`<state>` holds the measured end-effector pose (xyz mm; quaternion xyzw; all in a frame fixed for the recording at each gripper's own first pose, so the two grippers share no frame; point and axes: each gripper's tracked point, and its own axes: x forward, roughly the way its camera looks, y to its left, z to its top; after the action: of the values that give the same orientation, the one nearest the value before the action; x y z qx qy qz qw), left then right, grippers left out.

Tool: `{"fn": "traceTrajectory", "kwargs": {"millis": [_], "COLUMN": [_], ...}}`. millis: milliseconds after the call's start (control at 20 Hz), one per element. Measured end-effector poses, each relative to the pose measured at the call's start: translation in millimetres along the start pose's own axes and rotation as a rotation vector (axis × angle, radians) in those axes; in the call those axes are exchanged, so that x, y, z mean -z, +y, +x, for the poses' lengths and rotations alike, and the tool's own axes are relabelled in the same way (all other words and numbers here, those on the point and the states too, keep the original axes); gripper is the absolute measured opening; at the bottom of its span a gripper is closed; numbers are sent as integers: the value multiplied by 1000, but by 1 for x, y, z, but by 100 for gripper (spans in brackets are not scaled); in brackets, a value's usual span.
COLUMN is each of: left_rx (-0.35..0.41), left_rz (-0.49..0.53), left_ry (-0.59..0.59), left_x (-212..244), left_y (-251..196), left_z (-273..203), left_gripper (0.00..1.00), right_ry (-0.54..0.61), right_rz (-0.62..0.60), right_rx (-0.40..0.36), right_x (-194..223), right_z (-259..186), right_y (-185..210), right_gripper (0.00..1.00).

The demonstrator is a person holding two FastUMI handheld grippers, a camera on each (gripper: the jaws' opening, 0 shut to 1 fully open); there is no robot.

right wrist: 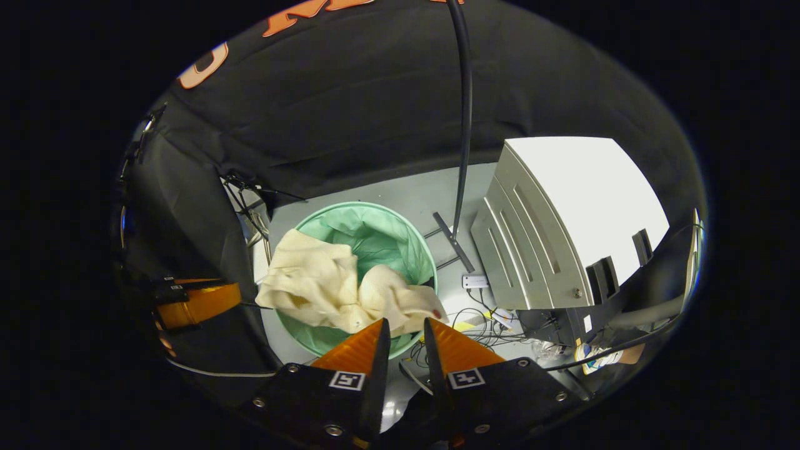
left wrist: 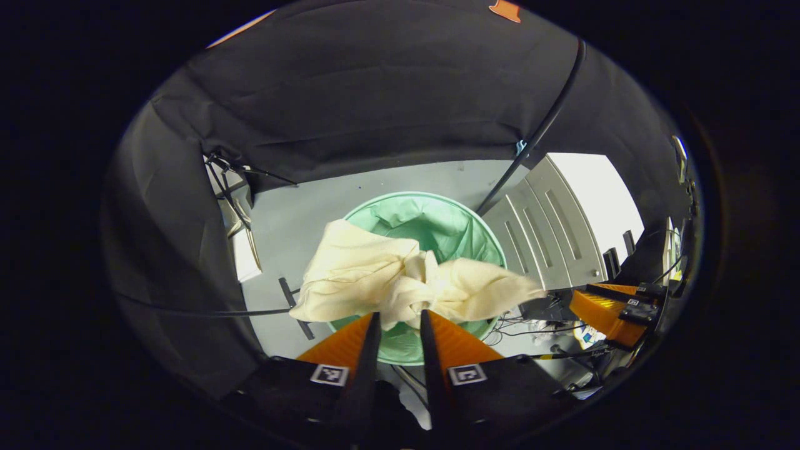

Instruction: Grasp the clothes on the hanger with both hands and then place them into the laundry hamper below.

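A cream garment [left wrist: 362,275] hangs bunched over the round green laundry hamper [left wrist: 437,225] on the grey floor. My left gripper [left wrist: 400,315] is above the hamper's near rim, shut on a fold of the cloth. The garment's right end reaches toward my right gripper [left wrist: 609,309]. In the right gripper view, the garment [right wrist: 319,281] drapes across the hamper [right wrist: 381,237], and my right gripper [right wrist: 406,325] pinches its near end. There my left gripper [right wrist: 200,300] shows at the left, beside the cloth's far edge.
A pale ribbed cabinet [right wrist: 562,225] stands right of the hamper, with loose cables [right wrist: 487,319] on the floor before it. A black pole [right wrist: 464,125] rises from a floor base between them. A metal stand [left wrist: 234,187] sits at the left by the cloth wall.
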<state>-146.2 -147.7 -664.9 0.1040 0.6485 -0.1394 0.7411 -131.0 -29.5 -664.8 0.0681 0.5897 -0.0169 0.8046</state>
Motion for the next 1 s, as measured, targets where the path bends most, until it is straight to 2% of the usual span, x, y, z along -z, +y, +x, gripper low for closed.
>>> {"fn": "traceTrajectory", "kwargs": {"millis": [100, 150, 200, 350, 400, 450, 500, 550, 600, 650, 1000], "left_rx": [17, 15, 15, -4, -11, -15, -24, -57, -93, -122, -128], "left_rz": [-25, -30, -32, -21, -20, -23, -28, -29, -18, -11, -53], "left_ry": [-16, -23, -30, -68, -78, -90, -105, -141, -181, -219, -486], "left_x": [-4, -4, -4, -14, -17, -18, -23, -31, -42, -52, -126], "left_y": [-3, -2, -2, 3, 4, 2, 3, 11, 20, 25, 22], "left_z": [-8, -11, -14, -29, -34, -40, -48, -56, -67, -79, -191], "left_gripper": [60, 60, 66, 98, 94, 98, 100, 98, 100, 99, 98], "right_ry": [-6, -14, -24, -60, -68, -77, -85, -87, -99, -122, -329], "right_rz": [2, -8, -23, -66, -65, -63, -61, -67, -73, -81, -121], "right_rx": [-21, -22, -15, 6, 6, 6, 12, 34, 52, 56, 38], "right_x": [-2, -6, -8, -20, -22, -27, -32, -35, -42, -52, -134], "right_z": [-7, -12, -15, -29, -34, -39, -47, -55, -64, -75, -182], "right_y": [4, 4, 1, -1, 0, 0, -2, -8, -14, -15, -10], "right_gripper": [46, 47, 53, 62, 66, 69, 76, 81, 92, 94, 94]}}
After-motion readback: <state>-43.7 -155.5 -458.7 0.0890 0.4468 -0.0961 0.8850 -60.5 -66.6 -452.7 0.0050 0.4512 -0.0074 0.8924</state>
